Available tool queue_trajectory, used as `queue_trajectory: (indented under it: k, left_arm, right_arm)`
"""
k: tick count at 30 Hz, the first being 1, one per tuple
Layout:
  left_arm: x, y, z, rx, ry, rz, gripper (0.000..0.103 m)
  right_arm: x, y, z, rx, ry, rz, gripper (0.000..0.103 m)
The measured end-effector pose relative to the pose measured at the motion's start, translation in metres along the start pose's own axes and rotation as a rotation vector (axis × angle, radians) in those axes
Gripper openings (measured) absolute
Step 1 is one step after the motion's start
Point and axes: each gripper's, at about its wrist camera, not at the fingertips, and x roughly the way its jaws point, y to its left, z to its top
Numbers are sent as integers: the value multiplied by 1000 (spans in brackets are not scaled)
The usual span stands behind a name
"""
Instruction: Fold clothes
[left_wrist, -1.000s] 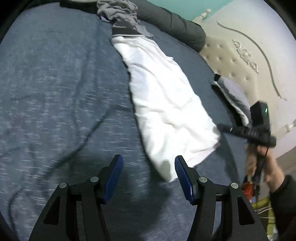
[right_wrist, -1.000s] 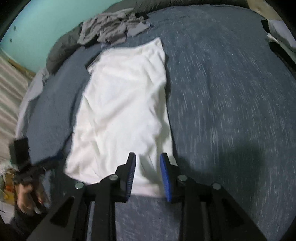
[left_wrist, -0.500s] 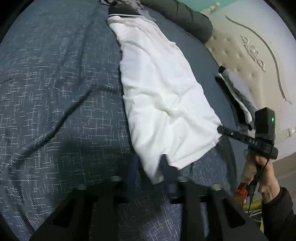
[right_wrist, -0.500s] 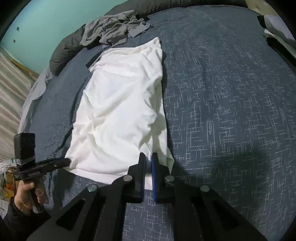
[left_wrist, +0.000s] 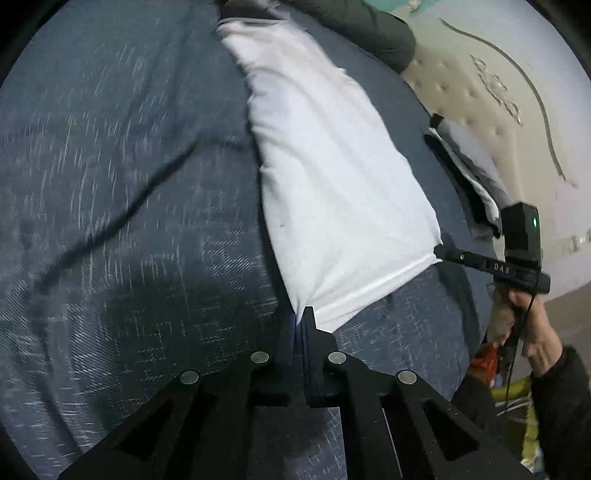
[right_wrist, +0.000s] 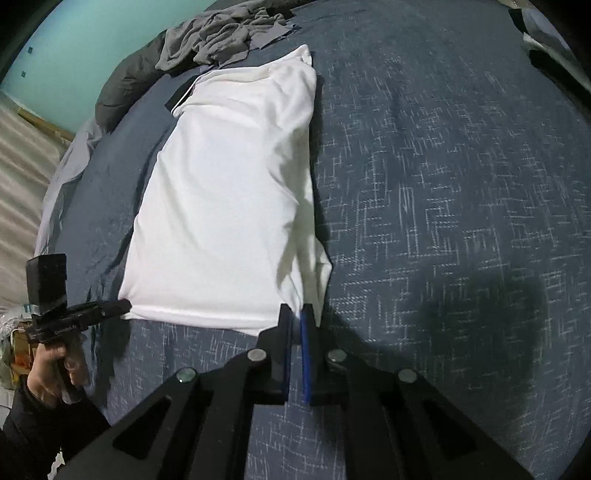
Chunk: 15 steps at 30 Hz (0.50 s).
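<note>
The left gripper (left_wrist: 300, 317) and right gripper (right_wrist: 295, 314), jaws just clamped, each pinch a near corner of the white garment (right_wrist: 229, 192) stretched across the blue bedspread (right_wrist: 443, 184); crumpled grey clothes (right_wrist: 221, 33) lie at upper left.

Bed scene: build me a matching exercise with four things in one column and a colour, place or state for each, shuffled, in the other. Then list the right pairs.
Things
1. white garment
2. grey clothes
3. left gripper
4. bedspread

Descriptions
A. crumpled in a heap at the far end of the bed
B. dark blue with a pale woven pattern
C. shut on a near corner of the white cloth
D. lying lengthwise, folded into a long strip

Pairs: 1-D, 2-A, 3-C, 4-B
</note>
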Motion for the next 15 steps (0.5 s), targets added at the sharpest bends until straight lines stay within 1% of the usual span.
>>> queue_trajectory:
  k: [4,7,10,12,13,14,15]
  left_arm:
    - [0,-9,2,21,-5,2,3]
    - [-6,-8,2,15,-21,-9,3]
    - [-5,-6,2,13,-13,-5,4]
    - [-6,-3,2,9,-17,-4,9]
    - [-8,-1,1,4,-22,-7,18]
    - [-10,2,0,0,-27,-10,24]
    - [-12,4,-1,-5,-31,-12,26]
  right_arm:
    - [0,-3,2,4,0,7,4]
    - [0,-7,0,23,-3,41,5]
    - [-1,-9,0,41,-20,63,6]
    - [-1,-8,0,33,-18,67,7]
    - [0,-7,0,28,-9,69,8]
    - [-1,-6,0,25,-2,68,12]
    - [-2,-6,-1,21,3,67,14]
